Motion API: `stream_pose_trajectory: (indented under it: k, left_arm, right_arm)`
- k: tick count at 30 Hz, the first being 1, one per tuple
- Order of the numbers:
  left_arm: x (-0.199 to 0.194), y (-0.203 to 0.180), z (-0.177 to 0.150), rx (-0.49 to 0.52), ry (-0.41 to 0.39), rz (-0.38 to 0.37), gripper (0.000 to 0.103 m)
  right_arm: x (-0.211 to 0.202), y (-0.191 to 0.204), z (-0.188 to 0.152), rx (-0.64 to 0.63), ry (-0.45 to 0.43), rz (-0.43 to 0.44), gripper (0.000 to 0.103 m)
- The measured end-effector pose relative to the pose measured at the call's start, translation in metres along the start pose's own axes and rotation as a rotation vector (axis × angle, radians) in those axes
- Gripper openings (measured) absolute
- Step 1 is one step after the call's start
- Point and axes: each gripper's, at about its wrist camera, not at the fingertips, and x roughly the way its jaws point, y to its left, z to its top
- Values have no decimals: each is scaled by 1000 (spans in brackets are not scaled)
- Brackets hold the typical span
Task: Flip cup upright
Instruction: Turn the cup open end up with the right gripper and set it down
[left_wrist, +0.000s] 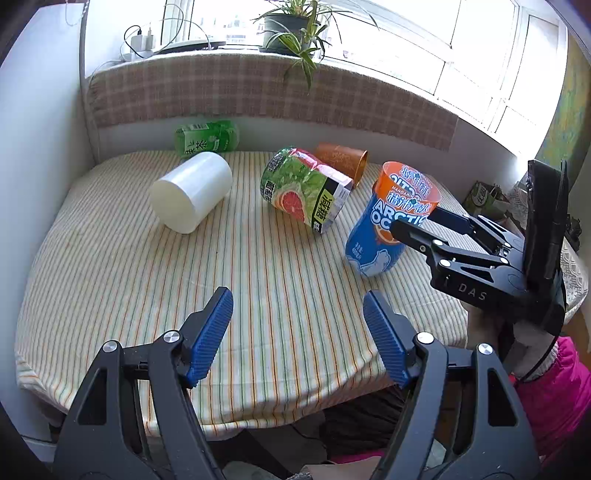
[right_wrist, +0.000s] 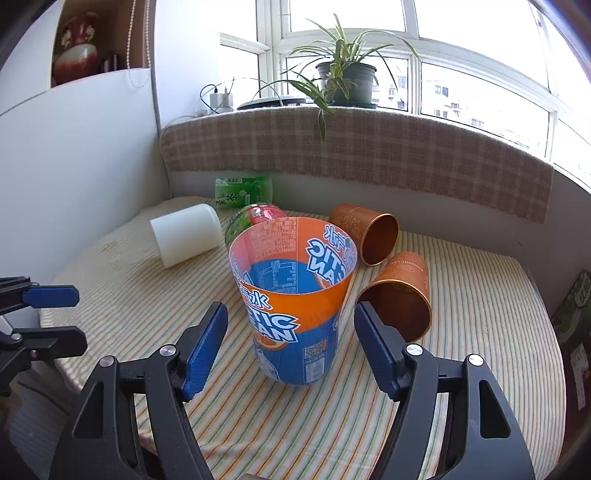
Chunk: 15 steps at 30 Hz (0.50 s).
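Observation:
A blue and orange "Arctic Ocean" cup (right_wrist: 291, 306) stands upright on the striped tablecloth, mouth up; it also shows in the left wrist view (left_wrist: 391, 221). My right gripper (right_wrist: 290, 343) is open, its blue pads either side of the cup's lower half and apart from it; it shows at the right of the left wrist view (left_wrist: 410, 225). My left gripper (left_wrist: 297, 332) is open and empty above the table's near edge. A white cup (left_wrist: 190, 192) and a green grapefruit-print cup (left_wrist: 304, 188) lie on their sides.
Two copper cups (right_wrist: 369, 236) (right_wrist: 402, 295) lie on their sides right of the blue cup. A green tea cup (left_wrist: 207, 138) lies at the back by the wall. A checked cloth covers the ledge (right_wrist: 369, 155) under a potted plant (right_wrist: 343, 81).

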Motion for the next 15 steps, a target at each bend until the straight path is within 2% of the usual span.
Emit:
stream_pose_trajectory:
  k: [9, 15]
  left_arm:
    - [-8, -14, 19, 54, -124, 37, 75]
    - [-9, -18, 23, 74, -188, 89, 75]
  right_arm:
    - [-28, -14, -10, 116, -14, 1, 71]
    - [-43, -13, -16, 146, -9, -58, 71]
